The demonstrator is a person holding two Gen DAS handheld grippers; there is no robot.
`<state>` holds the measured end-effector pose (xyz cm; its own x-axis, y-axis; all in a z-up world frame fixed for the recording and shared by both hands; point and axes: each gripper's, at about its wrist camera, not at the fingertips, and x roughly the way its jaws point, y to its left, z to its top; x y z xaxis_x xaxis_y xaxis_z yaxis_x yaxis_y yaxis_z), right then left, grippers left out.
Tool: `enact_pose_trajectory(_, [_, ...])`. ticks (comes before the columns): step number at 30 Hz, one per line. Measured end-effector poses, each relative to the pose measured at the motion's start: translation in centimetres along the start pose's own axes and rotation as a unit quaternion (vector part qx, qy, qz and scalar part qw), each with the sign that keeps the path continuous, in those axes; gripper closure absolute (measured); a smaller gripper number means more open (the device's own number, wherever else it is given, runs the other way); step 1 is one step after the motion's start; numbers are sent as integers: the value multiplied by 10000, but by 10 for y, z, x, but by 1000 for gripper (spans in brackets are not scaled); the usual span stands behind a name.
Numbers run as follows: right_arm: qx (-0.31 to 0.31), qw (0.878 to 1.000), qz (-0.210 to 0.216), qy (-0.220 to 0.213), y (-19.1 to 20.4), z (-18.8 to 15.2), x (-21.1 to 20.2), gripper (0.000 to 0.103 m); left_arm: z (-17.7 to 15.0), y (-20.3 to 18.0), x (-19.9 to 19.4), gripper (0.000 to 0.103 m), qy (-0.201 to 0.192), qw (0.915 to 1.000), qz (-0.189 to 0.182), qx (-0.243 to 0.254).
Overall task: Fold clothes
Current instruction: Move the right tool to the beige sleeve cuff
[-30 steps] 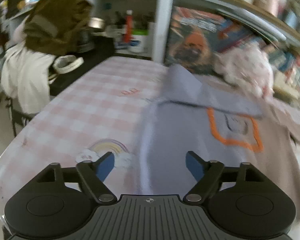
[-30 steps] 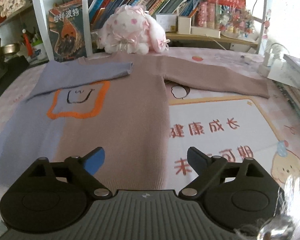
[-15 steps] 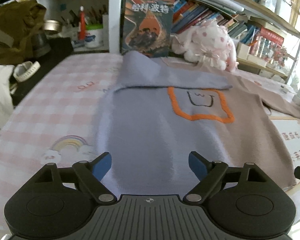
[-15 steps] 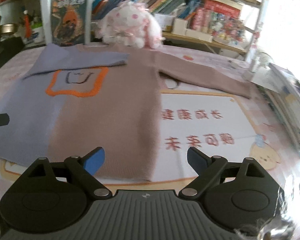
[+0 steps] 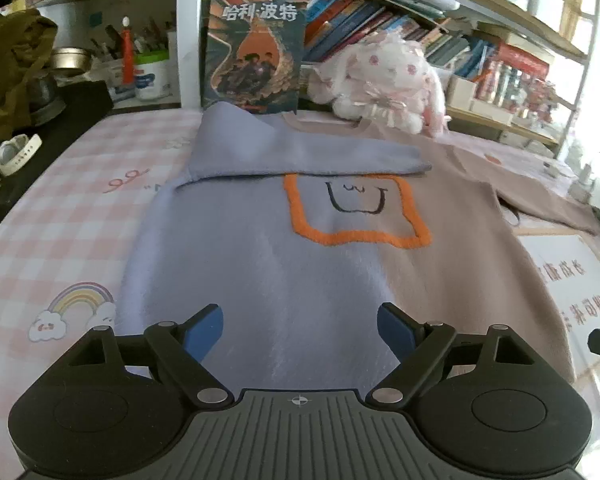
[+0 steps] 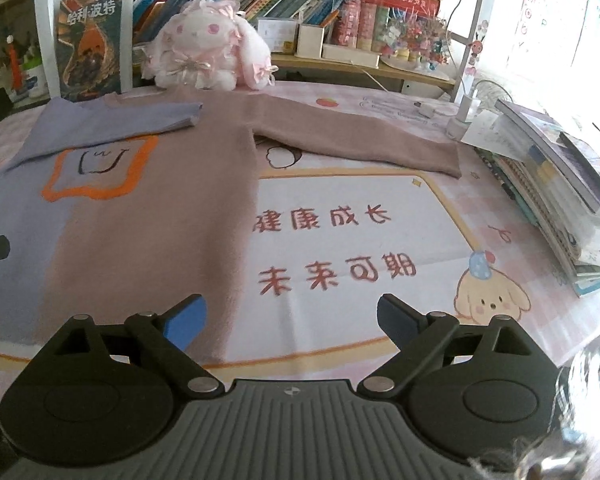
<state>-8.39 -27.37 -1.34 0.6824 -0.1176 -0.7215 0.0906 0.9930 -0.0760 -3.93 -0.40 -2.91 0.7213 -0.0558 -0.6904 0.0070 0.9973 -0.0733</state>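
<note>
Left wrist: left claw (image 5: 300, 330) wide open, nothing held, hovering over sweater (image 5: 312, 276) hem, lilac half. Lilac sleeve (image 5: 300, 152) folded across chest, ahead of claw, just above orange square (image 5: 356, 208). Book (image 5: 256, 48) and plush (image 5: 384, 80) far ahead, past collar. Checked cloth (image 5: 68, 208) to left.

Right wrist: right claw (image 6: 290, 318) wide open, empty, over sweater's (image 6: 148, 216) mauve edge and mat (image 6: 360, 240). Mauve sleeve (image 6: 360, 140) stretched out flat ahead-right. Book stack (image 6: 560, 188) far right. Plush (image 6: 208, 52) ahead-left.
</note>
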Motion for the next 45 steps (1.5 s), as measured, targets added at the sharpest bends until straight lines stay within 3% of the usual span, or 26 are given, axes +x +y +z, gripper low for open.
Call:
enact_pose_trajectory(7, [-15, 9996, 276, -30, -43, 23, 37, 11, 10, -42, 19, 16, 87, 9987, 464, -193])
enact_pose_trajectory(15, [499, 9966, 645, 140, -123, 62, 94, 9, 18, -129, 31, 16, 233, 9965, 664, 450])
enact_pose_trajectory(20, [565, 9944, 855, 246, -160, 81, 124, 9, 15, -159, 30, 16, 322, 9946, 881, 436])
enact_pose_trajectory(27, [565, 9924, 1046, 328, -194, 109, 159, 9, 9, -165, 21, 16, 351, 9934, 1089, -102])
enact_pose_trajectory(36, [910, 9864, 1280, 483, -215, 130, 185, 9, 2, -163, 16, 16, 289, 9904, 1093, -799])
enact_pose_trajectory(45, [1031, 9832, 1398, 565, -225, 137, 199, 9, -2, -172, 12, 16, -35, 9855, 1451, -880])
